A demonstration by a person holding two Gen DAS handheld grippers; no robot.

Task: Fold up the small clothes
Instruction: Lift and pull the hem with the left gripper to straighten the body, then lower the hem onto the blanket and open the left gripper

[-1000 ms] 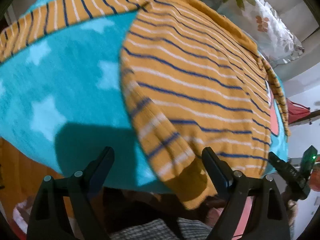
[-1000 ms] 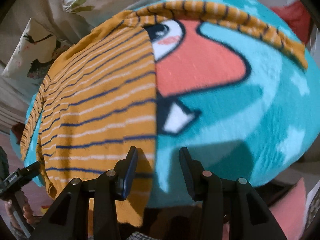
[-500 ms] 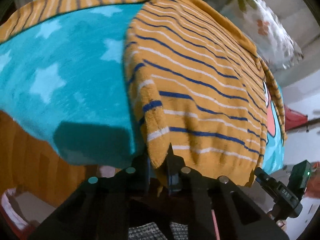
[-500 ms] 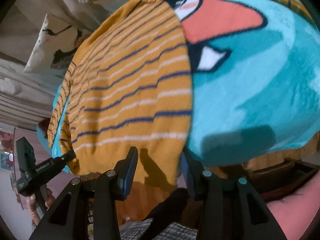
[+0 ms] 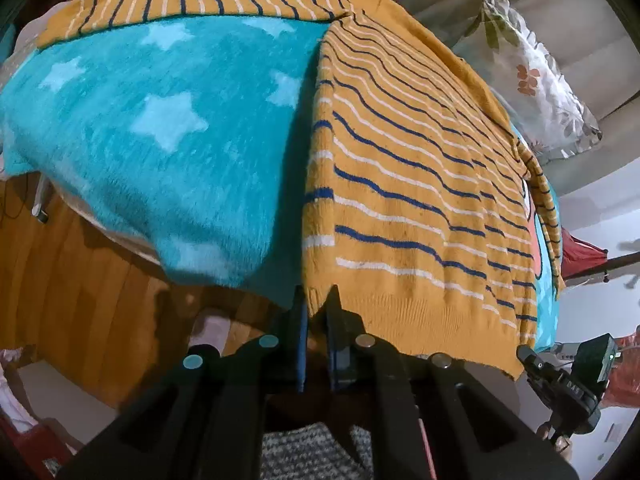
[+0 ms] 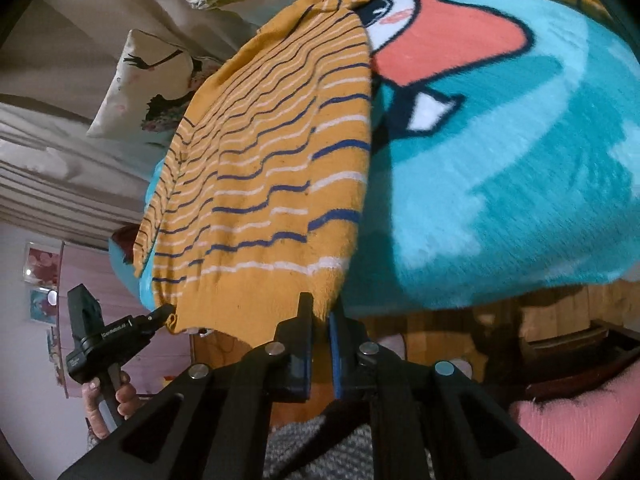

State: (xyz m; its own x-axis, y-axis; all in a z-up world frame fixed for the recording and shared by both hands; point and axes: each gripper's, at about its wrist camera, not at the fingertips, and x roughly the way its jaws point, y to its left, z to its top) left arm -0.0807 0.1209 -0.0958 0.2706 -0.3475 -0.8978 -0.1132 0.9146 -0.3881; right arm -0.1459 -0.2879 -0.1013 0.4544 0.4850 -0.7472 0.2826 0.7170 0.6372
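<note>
Both grippers pinch the sweater hem

The left gripper (image 5: 316,312) and right gripper (image 6: 320,314) have just closed on opposite hem corners of the striped sweater (image 5: 400,184), which lies toward 12 o'clock over the teal blanket (image 5: 160,140).

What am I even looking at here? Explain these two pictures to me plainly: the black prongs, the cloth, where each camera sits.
There is no robot. A person holds a two-finger gripper in each hand, with a wide-angle camera on each looking along its fingers. One picture comes from the left gripper, the other from the right gripper; the black prongs are their fingers. A small mustard-yellow striped sweater lies on a fluffy teal blanket with stars and a cartoon face. Floral pillows lie behind. Each gripper has just closed and is shut on a bottom corner of the sweater's hem, one at each end.
</note>
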